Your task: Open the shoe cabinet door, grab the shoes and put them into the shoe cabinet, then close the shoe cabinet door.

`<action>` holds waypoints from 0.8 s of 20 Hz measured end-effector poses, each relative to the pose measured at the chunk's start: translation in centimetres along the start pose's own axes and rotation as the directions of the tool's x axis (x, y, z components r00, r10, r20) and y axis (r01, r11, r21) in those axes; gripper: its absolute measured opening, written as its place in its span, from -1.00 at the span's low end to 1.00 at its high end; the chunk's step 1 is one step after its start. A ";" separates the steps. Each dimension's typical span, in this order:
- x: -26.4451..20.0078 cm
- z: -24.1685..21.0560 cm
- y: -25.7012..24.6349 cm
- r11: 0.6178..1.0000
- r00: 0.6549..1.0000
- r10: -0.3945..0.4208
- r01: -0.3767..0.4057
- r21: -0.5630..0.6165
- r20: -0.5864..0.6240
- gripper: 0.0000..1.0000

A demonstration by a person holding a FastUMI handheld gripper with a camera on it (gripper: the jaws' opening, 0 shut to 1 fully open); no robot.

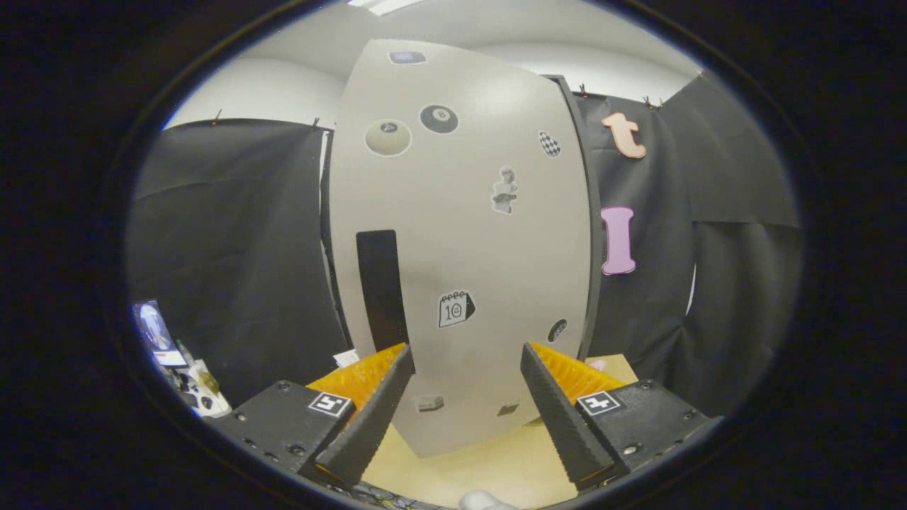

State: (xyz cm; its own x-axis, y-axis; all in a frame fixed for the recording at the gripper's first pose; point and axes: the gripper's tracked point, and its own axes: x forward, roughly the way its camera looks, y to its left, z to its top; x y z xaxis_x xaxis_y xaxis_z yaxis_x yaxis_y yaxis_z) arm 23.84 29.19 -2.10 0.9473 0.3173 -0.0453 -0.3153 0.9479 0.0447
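Observation:
The shoe cabinet door [460, 234] stands just ahead of my fingers, a tall pale grey panel with several stickers on it. A black vertical handle strip [381, 287] runs down its left side, just above my left fingertip. The door looks shut against the dark cabinet frame [589, 227] at its right. My gripper [468, 354] is open, its fingers spread wide with nothing between them. A bit of something white [482, 501] shows on the floor below the fingers; I cannot tell whether it is a shoe.
The cabinet stands on a light wooden floor [489, 460]. Black cloth walls [234, 241] hang on both sides of the cabinet. Small cluttered items [181, 368] lie low at the far left.

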 end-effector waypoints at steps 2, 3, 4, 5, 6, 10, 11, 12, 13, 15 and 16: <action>-0.8 -0.4 0.4 0.999 1.000 -0.032 0.032 -0.021 -0.001 1.00; -1.1 -0.6 0.6 0.999 0.999 -0.040 0.040 -0.027 -0.003 1.00; -1.3 -0.9 0.8 0.998 0.999 -0.047 0.047 -0.030 -0.013 1.00; -1.8 -1.4 0.7 0.998 0.998 -0.055 0.054 -0.034 -0.029 1.00; -2.2 -1.5 0.6 0.998 0.998 -0.060 0.059 -0.035 -0.033 1.00; -4.0 -0.9 0.3 0.996 0.996 -0.084 0.083 -0.045 -0.029 1.00; -4.4 -0.6 0.1 0.995 0.995 -0.095 0.093 -0.043 -0.027 1.00; -5.0 -0.4 0.1 0.994 0.995 -0.098 0.097 -0.043 -0.028 1.00; -5.8 -0.2 0.3 0.995 0.995 -0.096 0.095 -0.041 -0.023 1.00; -7.6 0.8 -0.3 0.992 0.993 -0.118 0.118 -0.043 -0.003 1.00; -8.5 1.3 -0.8 0.990 0.991 -0.135 0.136 -0.043 0.009 1.00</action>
State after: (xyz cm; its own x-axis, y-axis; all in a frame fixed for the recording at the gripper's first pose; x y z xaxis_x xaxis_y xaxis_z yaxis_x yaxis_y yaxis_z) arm 16.05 25.72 -0.44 0.9817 0.1858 -0.0420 -0.1862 0.9825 -0.0046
